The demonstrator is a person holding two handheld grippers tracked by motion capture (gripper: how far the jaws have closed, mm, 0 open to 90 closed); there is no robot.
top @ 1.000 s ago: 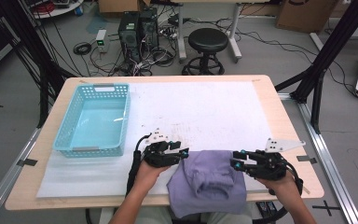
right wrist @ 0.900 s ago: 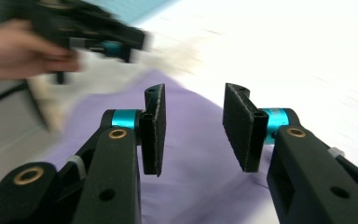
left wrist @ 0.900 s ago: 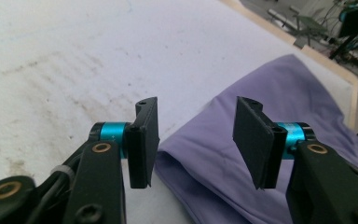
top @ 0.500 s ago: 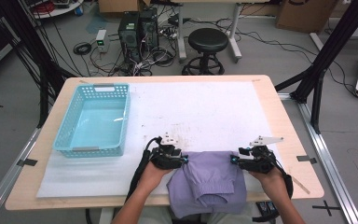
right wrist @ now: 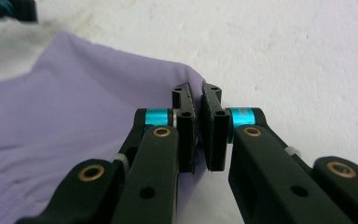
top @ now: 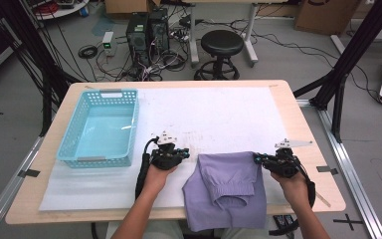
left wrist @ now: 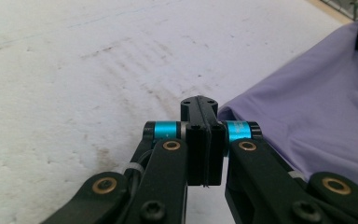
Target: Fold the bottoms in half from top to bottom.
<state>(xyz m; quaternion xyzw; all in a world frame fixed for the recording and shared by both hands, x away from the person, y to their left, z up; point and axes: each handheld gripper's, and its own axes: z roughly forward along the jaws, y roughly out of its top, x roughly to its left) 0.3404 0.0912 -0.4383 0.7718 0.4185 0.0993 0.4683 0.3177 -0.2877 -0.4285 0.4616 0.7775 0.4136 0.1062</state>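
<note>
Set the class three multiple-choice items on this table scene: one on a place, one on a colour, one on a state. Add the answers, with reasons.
1. Where on the table does the blue basket stand?
A. its left side
B. its right side
C. its middle

2. What colour is the garment at the near edge?
A. red
B. purple
C. green

3. What state is the basket in?
A. full of clothes
B. tipped over
C. upright and empty

Answers: 1 A, the high view shows it by the left edge; 2 B, the cloth is pale purple; 3 C, its rim faces up and its bare floor shows.
</note>
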